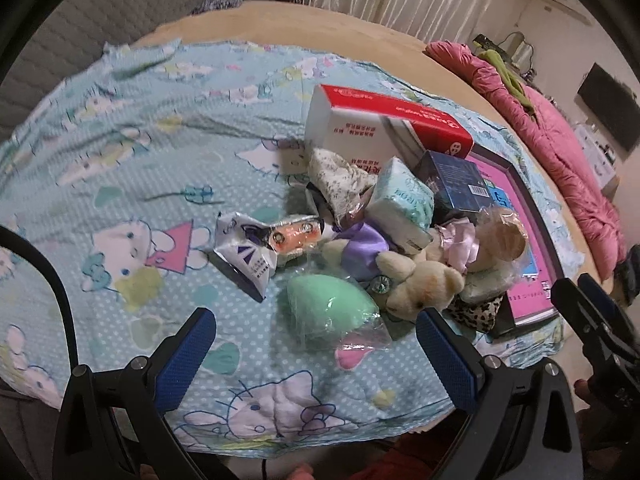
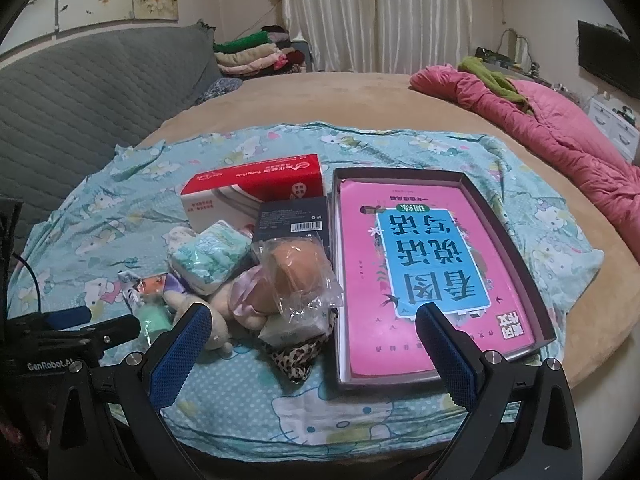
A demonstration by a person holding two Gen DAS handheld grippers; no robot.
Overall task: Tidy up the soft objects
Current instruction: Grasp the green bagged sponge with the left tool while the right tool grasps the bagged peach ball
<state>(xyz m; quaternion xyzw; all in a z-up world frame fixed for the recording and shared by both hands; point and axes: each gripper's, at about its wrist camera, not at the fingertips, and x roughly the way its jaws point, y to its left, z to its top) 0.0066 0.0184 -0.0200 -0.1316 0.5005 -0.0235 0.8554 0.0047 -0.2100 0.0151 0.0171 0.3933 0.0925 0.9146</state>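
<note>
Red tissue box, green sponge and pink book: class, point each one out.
Red tissue box (image 2: 256,178), right wrist view, red top face.
Green sponge (image 1: 330,308), left wrist view, rounded body.
Pink book (image 2: 420,256), right wrist view, blue cover panel.

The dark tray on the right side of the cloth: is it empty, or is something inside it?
Not empty. The dark tray holds a pink book lying flat, which covers nearly its whole floor. No soft objects are inside.

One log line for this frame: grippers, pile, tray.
left gripper: open, empty, facing green sponge | right gripper: open, empty | soft pile: untouched on sheet | tray: holds pink book
</note>
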